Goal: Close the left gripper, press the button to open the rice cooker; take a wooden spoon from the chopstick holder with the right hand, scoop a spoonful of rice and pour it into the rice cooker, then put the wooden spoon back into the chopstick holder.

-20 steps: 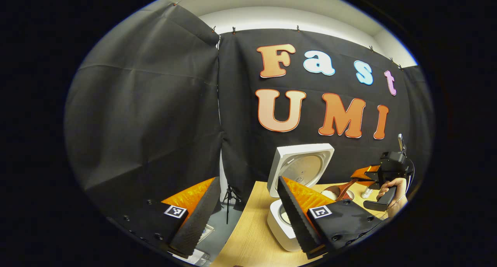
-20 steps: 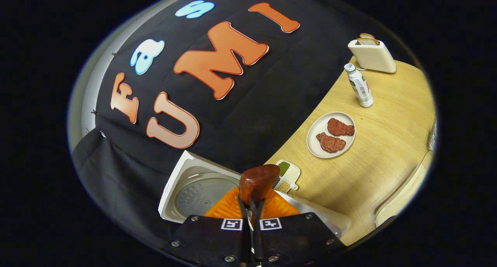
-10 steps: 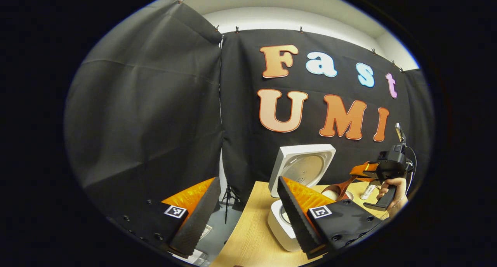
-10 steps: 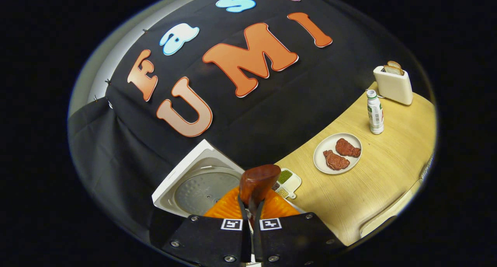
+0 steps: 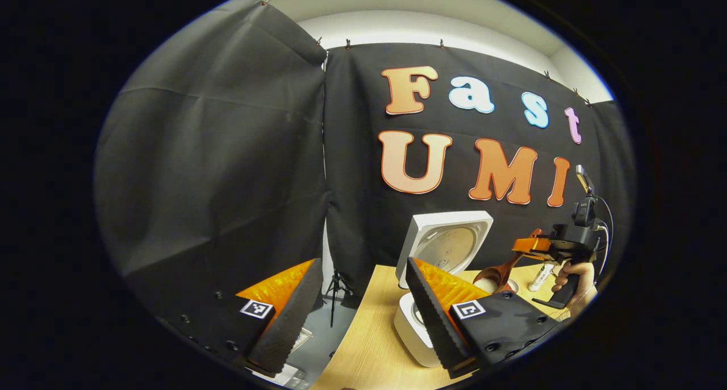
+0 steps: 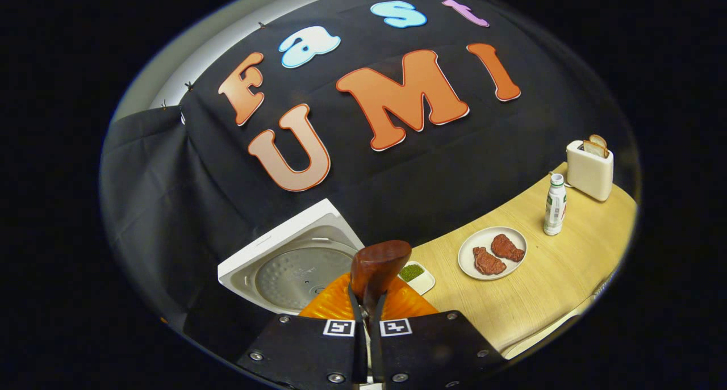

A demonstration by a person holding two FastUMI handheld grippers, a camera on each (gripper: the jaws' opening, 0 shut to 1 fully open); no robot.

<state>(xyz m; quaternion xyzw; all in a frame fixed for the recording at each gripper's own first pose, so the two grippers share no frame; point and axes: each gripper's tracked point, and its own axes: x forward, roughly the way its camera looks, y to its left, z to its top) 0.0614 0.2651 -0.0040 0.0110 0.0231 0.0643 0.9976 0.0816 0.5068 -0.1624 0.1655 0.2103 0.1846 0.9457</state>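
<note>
The right gripper (image 6: 366, 316) has its jaws pinched on the wooden spoon (image 6: 376, 269) — bowl up, above the rice cooker (image 5: 446, 248), whose lid stands open near the bench (image 6: 545, 288) back edge. The left gripper (image 5: 363, 316) hangs with jaws spread, at the bench's left edge — beside the cooker.

Left gripper view: low off desk's end, facing cloth wall. Right gripper view: close above open white square rice cooker (image 6: 295, 265), which both views share (image 5: 443, 248).
</note>
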